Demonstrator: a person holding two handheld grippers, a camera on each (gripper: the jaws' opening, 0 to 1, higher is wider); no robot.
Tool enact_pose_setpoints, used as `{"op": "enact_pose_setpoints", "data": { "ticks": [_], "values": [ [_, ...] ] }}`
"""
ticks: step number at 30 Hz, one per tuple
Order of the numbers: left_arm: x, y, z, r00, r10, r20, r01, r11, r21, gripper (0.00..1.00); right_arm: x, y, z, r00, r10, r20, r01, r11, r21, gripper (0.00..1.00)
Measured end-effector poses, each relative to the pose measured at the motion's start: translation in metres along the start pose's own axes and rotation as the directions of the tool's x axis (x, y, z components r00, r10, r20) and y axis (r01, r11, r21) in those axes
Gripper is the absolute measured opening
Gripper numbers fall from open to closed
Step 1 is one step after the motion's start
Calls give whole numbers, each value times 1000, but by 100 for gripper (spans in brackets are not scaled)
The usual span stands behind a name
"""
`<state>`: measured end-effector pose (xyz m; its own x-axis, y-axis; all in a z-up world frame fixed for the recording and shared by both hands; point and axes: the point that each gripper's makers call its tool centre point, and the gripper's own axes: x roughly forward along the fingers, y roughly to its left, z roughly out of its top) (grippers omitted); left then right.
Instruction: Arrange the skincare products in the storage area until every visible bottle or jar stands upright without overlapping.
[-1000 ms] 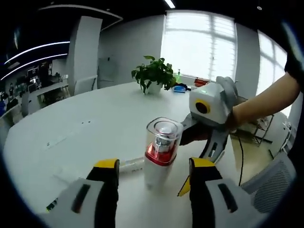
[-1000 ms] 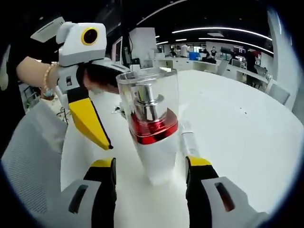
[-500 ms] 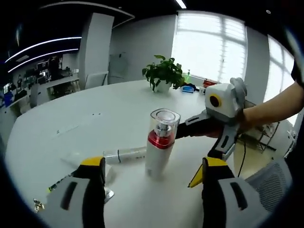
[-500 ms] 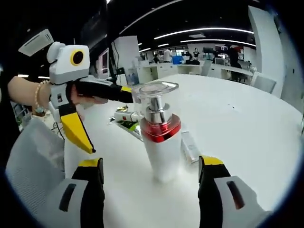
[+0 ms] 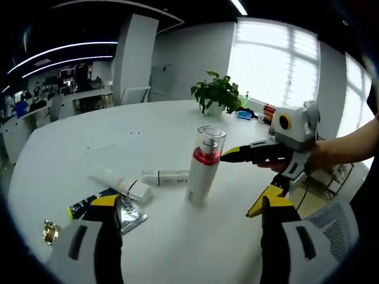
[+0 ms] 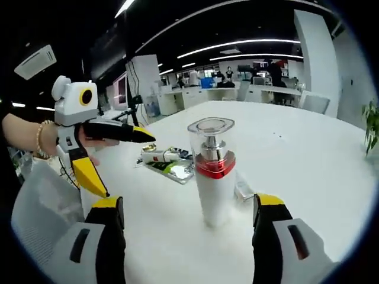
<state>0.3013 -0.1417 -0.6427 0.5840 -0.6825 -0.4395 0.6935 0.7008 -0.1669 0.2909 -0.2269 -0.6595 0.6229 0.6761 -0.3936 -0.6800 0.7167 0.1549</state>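
Note:
A white pump bottle [image 5: 202, 168] with a red collar and a clear cap stands upright on the white table [image 5: 89, 154], free of both grippers. My left gripper [image 5: 189, 206] is open, its jaws set wide on either side and short of the bottle. My right gripper [image 5: 241, 183] comes in from the right, open, one finger pointing at the bottle's collar. In the right gripper view the same bottle [image 6: 213, 177] stands just ahead of my open right gripper [image 6: 188, 204]. The left gripper [image 6: 124, 164] hangs open at the left there.
A small clear tube [image 5: 166, 176] lies behind the bottle, and a white tube [image 5: 121, 184] lies left of it over a dark green sachet [image 5: 115, 212]. A gold scrap [image 5: 50, 231] is near the table edge. A potted plant [image 5: 219, 94] stands far back.
Both grippers have drawn back from the bottle and their jaws stand wider apart. The bottle stays upright in place. The lying tubes and sachet have come into view.

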Motion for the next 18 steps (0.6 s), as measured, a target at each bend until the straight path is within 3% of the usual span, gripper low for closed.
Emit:
{"op": "enact_pose_setpoints", "data": {
  "ticks": [5, 18],
  "values": [
    [-18, 2, -5, 1000, 14, 4, -14, 1000, -14, 96, -3, 16, -10, 1000, -3, -9, 3, 1000, -1, 95],
    [-65, 12, -33, 998, 62, 2, -62, 994, -93, 99, -17, 32, -21, 1000, -11, 2, 11, 1000, 0, 100]
  ]
}}
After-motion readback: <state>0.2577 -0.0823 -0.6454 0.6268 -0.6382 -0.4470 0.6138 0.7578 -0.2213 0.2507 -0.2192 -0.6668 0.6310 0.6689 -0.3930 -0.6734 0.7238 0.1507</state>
